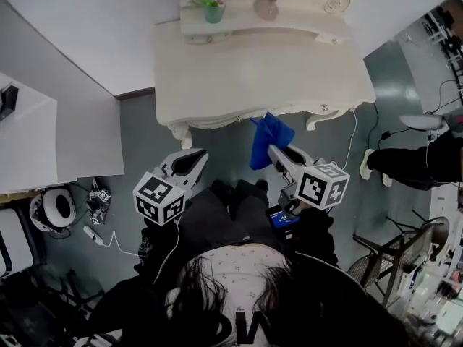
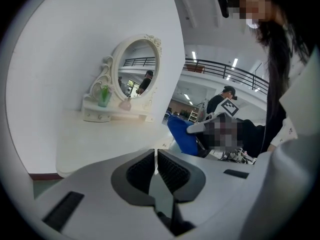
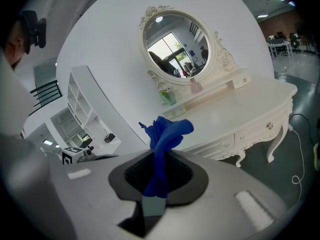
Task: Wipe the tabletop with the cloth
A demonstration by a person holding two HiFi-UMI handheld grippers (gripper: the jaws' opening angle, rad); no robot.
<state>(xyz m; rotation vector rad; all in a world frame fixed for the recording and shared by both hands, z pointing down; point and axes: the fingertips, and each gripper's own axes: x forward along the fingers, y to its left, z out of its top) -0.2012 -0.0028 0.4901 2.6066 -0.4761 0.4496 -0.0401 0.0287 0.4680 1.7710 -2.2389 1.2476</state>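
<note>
A blue cloth (image 1: 269, 139) hangs bunched from my right gripper (image 1: 276, 152), which is shut on it just in front of the cream dressing table (image 1: 253, 78). In the right gripper view the blue cloth (image 3: 162, 149) rises from between the closed jaws, off the tabletop (image 3: 240, 101). My left gripper (image 1: 194, 157) is held to the left of it, near the table's front left corner, jaws shut with nothing between them (image 2: 155, 171). From the left gripper view the cloth (image 2: 182, 136) shows to the right.
On the table's back shelf stand an oval mirror (image 3: 175, 44), a small green pot with flowers (image 1: 213, 9) and a pink bottle (image 1: 266, 7). A white cabinet (image 1: 29, 143) is at left. Cables and gear (image 1: 79, 212) lie on the floor. A person's leg (image 1: 405, 161) is at right.
</note>
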